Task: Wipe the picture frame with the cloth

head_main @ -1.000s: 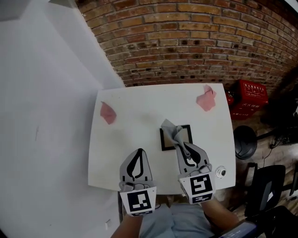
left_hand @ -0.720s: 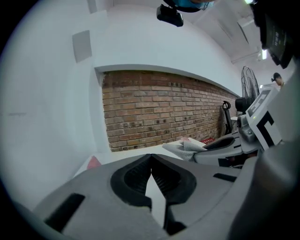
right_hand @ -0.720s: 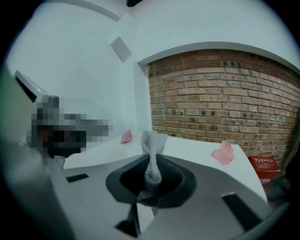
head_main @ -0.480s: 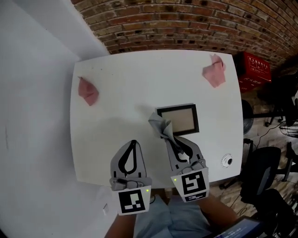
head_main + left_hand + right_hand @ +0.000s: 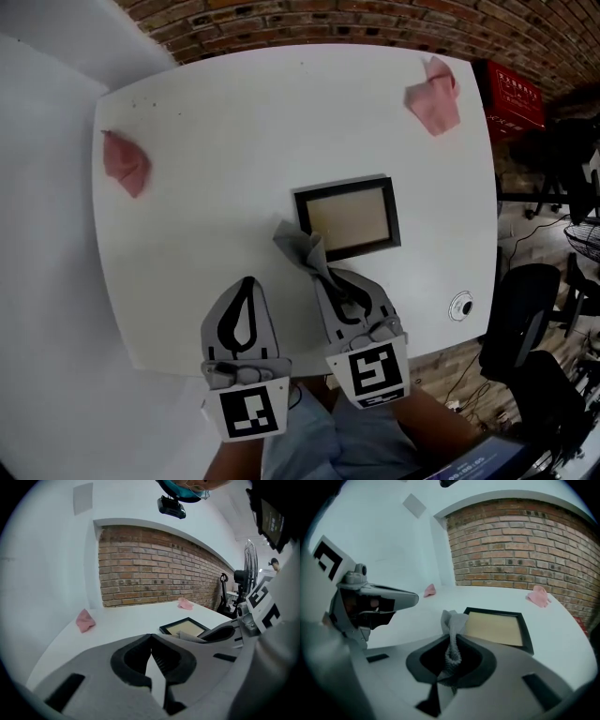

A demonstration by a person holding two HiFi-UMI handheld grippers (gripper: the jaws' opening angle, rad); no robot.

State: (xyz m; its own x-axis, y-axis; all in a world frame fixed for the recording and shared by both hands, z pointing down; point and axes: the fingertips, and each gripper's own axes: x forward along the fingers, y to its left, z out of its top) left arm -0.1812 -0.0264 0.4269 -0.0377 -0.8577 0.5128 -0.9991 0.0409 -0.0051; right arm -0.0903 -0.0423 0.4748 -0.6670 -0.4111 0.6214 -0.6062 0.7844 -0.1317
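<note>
Between the tips of the right tongs (image 5: 451, 638) sits a grey cloth (image 5: 453, 620). The tongs are squeezed tight on it. A bunched bit of the cloth sticks out past the tips.

Just ahead of the right tongs, a little to their right, lies the picture frame (image 5: 348, 220). It is flat on the white counter (image 5: 216, 103). It has a black rim and a tan middle. The loose end of the cloth is at the frame's near left corner. I cannot tell if it touches.

Beside the right tongs, on their left, are the left tongs (image 5: 247, 283). They are closed all the way and hold nothing. They hang over the near edge of the counter.

Far ahead of the left tongs, off to their left, lies a pink rag (image 5: 125, 162). Far ahead of the right tongs, past the frame, lies a second pink rag (image 5: 434, 94). Behind the counter is a brick wall (image 5: 520, 545).
</note>
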